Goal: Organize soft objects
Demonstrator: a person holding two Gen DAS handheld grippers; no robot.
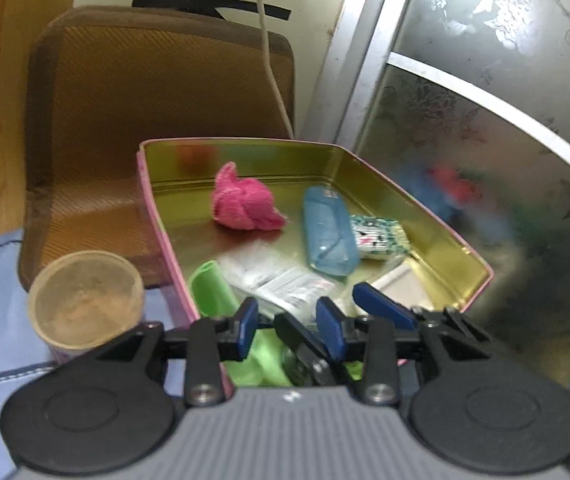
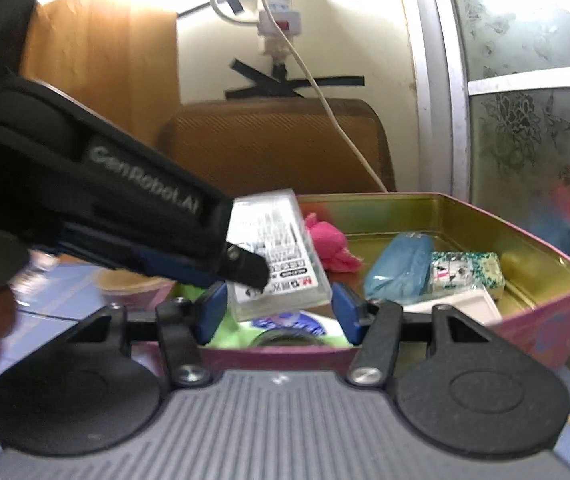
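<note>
A pink tin with a gold inside (image 1: pixel 437 216) holds a pink knotted cloth (image 1: pixel 245 202), a blue pouch (image 1: pixel 327 234), a patterned tissue pack (image 1: pixel 379 236), a green cloth (image 1: pixel 213 288) and a clear printed packet (image 1: pixel 281 280). My left gripper (image 1: pixel 291 326) hangs over the tin's near end, jaws apart. In the right wrist view the clear packet (image 2: pixel 277 256) stands tilted between my right gripper's (image 2: pixel 277 308) open pads, and the left gripper's fingers (image 2: pixel 245 266) pinch its left edge. The pink cloth (image 2: pixel 331 250) lies behind it.
A brown seat cushion (image 1: pixel 157 92) leans against the wall behind the tin. A round tub (image 1: pixel 85 300) stands left of the tin on a blue cloth. A frosted glass door (image 1: pixel 505 120) is at the right. A white cable (image 2: pixel 337 120) hangs from a wall socket.
</note>
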